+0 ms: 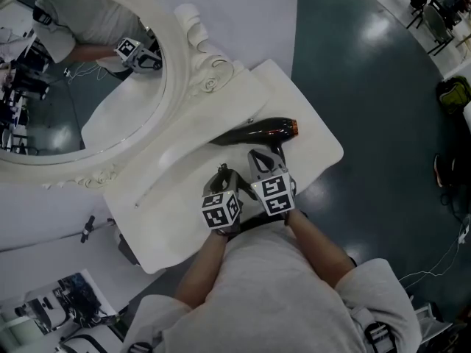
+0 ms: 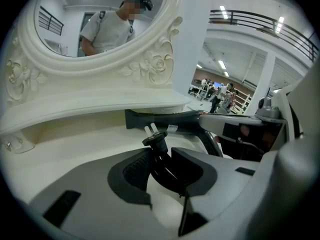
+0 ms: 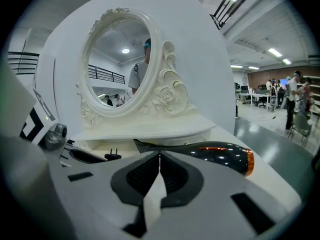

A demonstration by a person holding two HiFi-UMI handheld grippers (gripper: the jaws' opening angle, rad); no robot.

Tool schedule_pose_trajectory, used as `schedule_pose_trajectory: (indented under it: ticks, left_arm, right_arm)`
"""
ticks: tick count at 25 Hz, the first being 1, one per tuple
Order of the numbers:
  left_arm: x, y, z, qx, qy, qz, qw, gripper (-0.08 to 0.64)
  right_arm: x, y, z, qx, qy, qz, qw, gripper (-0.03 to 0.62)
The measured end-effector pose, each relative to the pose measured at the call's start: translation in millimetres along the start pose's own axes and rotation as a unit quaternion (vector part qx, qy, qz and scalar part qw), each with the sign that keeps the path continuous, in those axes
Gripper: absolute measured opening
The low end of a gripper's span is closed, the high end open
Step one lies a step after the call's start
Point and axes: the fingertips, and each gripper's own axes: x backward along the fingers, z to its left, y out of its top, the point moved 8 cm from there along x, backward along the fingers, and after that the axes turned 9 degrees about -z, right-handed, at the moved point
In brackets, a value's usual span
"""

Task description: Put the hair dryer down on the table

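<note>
The black hair dryer (image 1: 254, 132) with an orange nozzle ring lies on its side on the white vanity table (image 1: 165, 223); its handle points toward me. My right gripper (image 1: 259, 157) sits just behind that handle, its jaws shut together with nothing between them. In the right gripper view the hair dryer (image 3: 220, 154) lies beyond the right gripper (image 3: 159, 159). Beside it, my left gripper (image 1: 223, 173) is shut on the dryer's black cord, and the plug (image 2: 155, 136) sticks up between the jaws of the left gripper (image 2: 161, 166). Behind the plug lies the hair dryer (image 2: 165, 121).
An ornate white oval mirror (image 1: 73, 72) stands at the table's back, with a raised shelf (image 3: 150, 131) under it. The table's right edge (image 1: 335, 153) drops to a dark floor. Bare tabletop lies to the left of the grippers.
</note>
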Motion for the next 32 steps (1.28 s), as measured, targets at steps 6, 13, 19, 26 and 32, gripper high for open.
schedule_pose_trajectory:
  ticks: [6,13,19,26,32]
  left_arm:
    - [-2.8,-6.2,11.1,0.01,0.009,0.01,0.9999,0.124]
    - [-5.5,-11.1,13.9,-0.008,0.016,0.016,0.9997,0.124]
    - [-11.1,-13.0,17.3,-0.017,0.019,0.021,0.9995,0.124]
    - [-22.4,-14.0,21.3,-0.019,0.019,0.033,0.9991,0.124]
    - [-29.3,-13.2,19.8,-0.028,0.017,0.046,0.9984,0.124]
  right_arm:
    - [-12.7,-0.6,6.4,-0.007,0.015,0.007,1.0,0.02]
    - [-24.8,-2.0,10.8,-0.011,0.031,0.019,0.999,0.02]
    - [-33.8,-2.5,13.9,-0.012,0.043,0.023,0.999,0.02]
    - [-40.2,-0.5,8.6,-0.014,0.046,0.026,0.999,0.02]
    - [-42.5,-1.1,4.3,-0.017,0.048,0.033,0.998,0.02]
